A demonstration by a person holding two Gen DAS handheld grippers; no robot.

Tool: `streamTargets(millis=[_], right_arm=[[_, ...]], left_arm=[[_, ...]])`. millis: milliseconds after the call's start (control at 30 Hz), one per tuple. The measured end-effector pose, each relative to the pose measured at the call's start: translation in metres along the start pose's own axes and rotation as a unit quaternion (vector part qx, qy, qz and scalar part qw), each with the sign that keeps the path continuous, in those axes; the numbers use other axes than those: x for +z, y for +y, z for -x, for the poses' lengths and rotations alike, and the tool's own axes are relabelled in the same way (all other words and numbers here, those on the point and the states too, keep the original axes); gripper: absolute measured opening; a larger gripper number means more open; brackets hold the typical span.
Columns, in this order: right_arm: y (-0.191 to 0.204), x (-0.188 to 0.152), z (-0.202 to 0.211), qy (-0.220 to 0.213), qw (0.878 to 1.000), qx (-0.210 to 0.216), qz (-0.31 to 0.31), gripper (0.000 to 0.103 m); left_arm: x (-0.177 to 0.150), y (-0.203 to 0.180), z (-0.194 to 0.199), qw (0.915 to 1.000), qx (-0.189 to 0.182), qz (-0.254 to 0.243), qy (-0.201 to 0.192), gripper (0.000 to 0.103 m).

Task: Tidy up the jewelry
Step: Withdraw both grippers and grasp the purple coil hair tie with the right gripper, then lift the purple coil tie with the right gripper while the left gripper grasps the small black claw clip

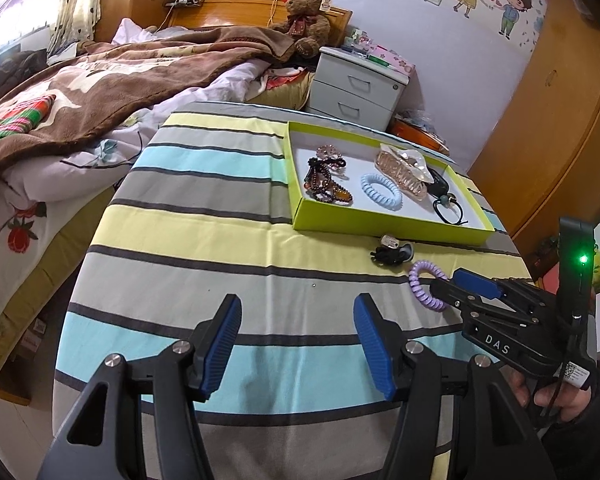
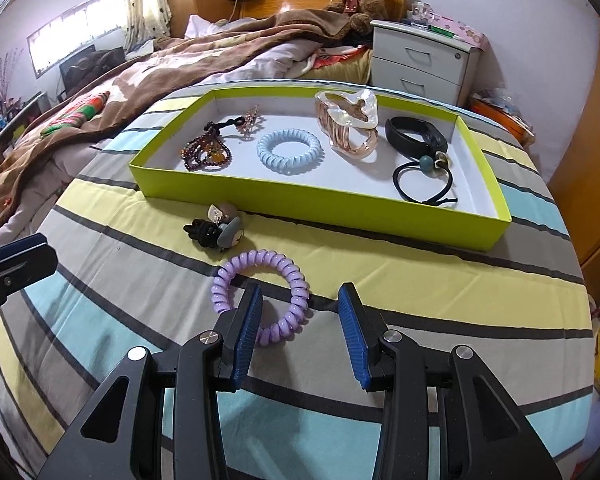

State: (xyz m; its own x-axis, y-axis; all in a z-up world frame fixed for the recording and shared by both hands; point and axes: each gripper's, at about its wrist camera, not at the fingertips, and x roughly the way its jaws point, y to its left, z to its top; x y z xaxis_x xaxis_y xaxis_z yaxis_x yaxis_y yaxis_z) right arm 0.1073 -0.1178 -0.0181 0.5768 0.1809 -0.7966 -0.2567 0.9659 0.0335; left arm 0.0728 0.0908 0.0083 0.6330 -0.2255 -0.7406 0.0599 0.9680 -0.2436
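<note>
A purple coil hair tie (image 2: 260, 294) lies on the striped cloth, just in front of my right gripper (image 2: 300, 312), which is open with its left finger over the tie's near side. It also shows in the left wrist view (image 1: 426, 286), partly hidden by the right gripper (image 1: 456, 286). A black hair clip with a grey charm (image 2: 216, 230) lies beyond it, near the green tray (image 2: 300, 204). The tray holds a blue coil tie (image 2: 290, 150), a beaded bracelet (image 2: 206, 154), a pink claw clip (image 2: 348, 124) and black hair ties (image 2: 422, 182). My left gripper (image 1: 298, 328) is open and empty.
The striped cloth (image 1: 220, 220) covers a table beside a bed with a brown blanket (image 1: 100, 92). A grey nightstand (image 1: 356, 84) stands behind the tray. A wooden wardrobe (image 1: 548, 120) is to the right.
</note>
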Motion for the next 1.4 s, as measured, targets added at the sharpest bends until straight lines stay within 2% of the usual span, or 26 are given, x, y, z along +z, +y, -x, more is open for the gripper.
streamTargets(millis=[233, 400, 567, 1133, 1267, 1400], right_arm=[[0.009, -0.002, 0.002, -0.001, 1.0, -0.017, 0.014, 0.037], [0.011, -0.004, 0.003, 0.0, 1.0, -0.012, 0.021, 0.02], [0.01, -0.006, 0.005, -0.002, 1.0, -0.002, 0.018, 0.011], [-0.018, -0.012, 0.035, -0.045, 0.999, 0.016, -0.022, 0.01], [-0.03, -0.015, 0.045, -0.059, 0.997, 0.018, -0.037, 0.01], [-0.041, -0.015, 0.055, -0.071, 0.996, 0.012, -0.046, 0.01]], left_arm=[[0.0, 0.002, -0.001, 1.0, -0.002, -0.001, 0.001, 0.06], [0.0, 0.001, 0.0, 1.0, -0.002, -0.004, -0.001, 0.06], [0.0, -0.002, 0.0, 1.0, 0.001, -0.009, 0.0, 0.06], [0.002, -0.018, -0.004, 0.9997, 0.006, -0.024, 0.006, 0.06], [0.004, -0.025, -0.013, 0.9994, -0.001, -0.031, 0.014, 0.06], [0.012, -0.039, -0.026, 0.9985, -0.025, -0.042, 0.024, 0.061]])
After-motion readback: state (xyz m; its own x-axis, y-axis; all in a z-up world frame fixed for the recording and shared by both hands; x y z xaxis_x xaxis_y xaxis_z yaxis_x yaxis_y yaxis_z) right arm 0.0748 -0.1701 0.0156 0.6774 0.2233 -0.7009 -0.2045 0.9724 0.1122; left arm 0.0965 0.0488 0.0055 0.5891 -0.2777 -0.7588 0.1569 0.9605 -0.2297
